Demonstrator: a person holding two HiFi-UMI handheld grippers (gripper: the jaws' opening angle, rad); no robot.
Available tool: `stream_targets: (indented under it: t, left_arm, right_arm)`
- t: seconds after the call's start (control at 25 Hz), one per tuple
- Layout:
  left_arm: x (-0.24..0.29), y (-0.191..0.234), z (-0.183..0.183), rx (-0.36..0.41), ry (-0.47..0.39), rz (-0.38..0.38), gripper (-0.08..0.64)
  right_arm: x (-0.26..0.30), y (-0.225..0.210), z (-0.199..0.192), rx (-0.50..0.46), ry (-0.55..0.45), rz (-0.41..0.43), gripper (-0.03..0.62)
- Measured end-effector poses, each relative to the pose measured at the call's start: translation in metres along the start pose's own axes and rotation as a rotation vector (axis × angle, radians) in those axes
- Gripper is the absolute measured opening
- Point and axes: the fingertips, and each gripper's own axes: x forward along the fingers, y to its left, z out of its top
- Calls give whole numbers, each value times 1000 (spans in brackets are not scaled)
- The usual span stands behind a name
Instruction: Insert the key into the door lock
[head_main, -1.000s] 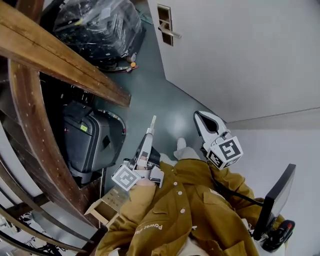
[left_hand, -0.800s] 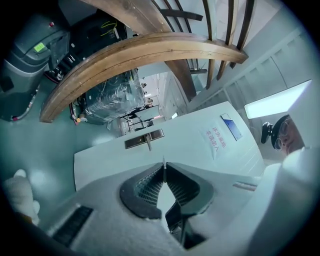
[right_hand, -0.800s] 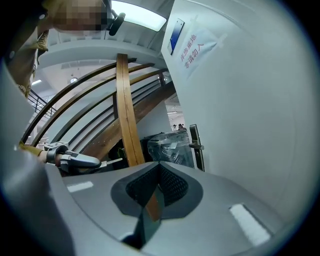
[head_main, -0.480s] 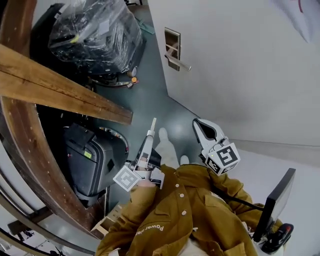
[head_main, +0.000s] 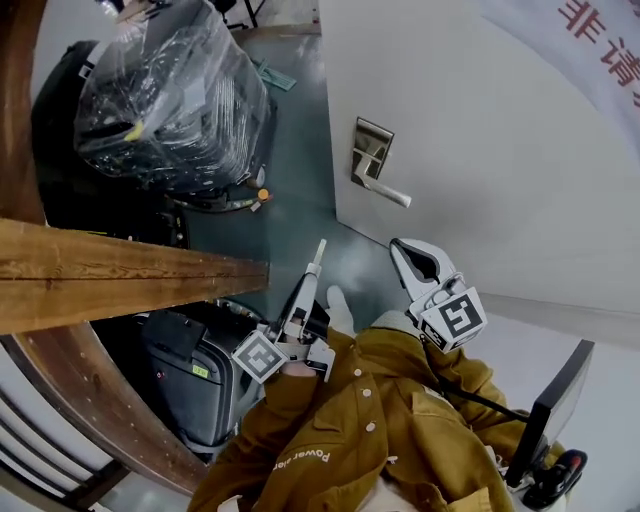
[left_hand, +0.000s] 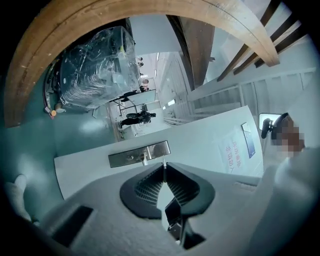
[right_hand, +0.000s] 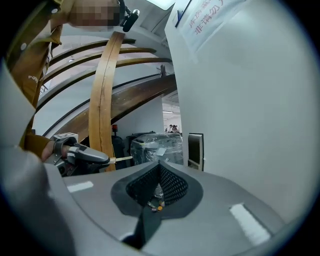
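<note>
Left claw (head_main: 312, 270): jaws clamped on the key (head_main: 319, 250). The thin blade sticks out past the tips and points toward the door (head_main: 480, 150). In the left gripper view the claw (left_hand: 163, 168) shows the key (left_hand: 163, 161) edge-on between the ribbed pads. The lock (left_hand: 139, 153) lies directly beyond the tip. Key and lock are apart, not touching.

Lock (head_main: 370, 150): metal plate on the white door near its edge, with a lever handle (head_main: 385, 188) sticking out from it. A small round mark on the plate shows in the left gripper view; I cannot tell whether it is the keyhole.

Right claw (head_main: 400, 247): jaws together at the tips, nothing held. It is held beside the left claw, nearer the door face and below the handle in the head view. The right gripper view confirms this: claw (right_hand: 159, 164) closed and empty, lock (right_hand: 195, 148) ahead, left claw (right_hand: 85, 155) off to the side with the key (right_hand: 122, 159) projecting.

Surroundings: grey-green floor (head_main: 300, 170), a plastic-wrapped machine (head_main: 170, 100) beyond the lock, and a wooden beam (head_main: 120, 275) crossing the view on the left-claw side. The person wears a mustard jacket (head_main: 340, 430).
</note>
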Motion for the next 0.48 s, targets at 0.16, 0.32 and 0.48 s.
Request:
stream_targets:
  t: [0.16,0.32,0.48]
  left_arm:
    - [24,15,14,-44,34,-1,28]
    - [42,30,12,-60,77,11,28]
    - [60,40,12,-76,88,22,28]
  right_arm:
    - [25,-7,6,6,9,-27,6]
    - [38,-8,7,-12,34,-17,6]
    - [45,-12,5,-13,43,-15,6]
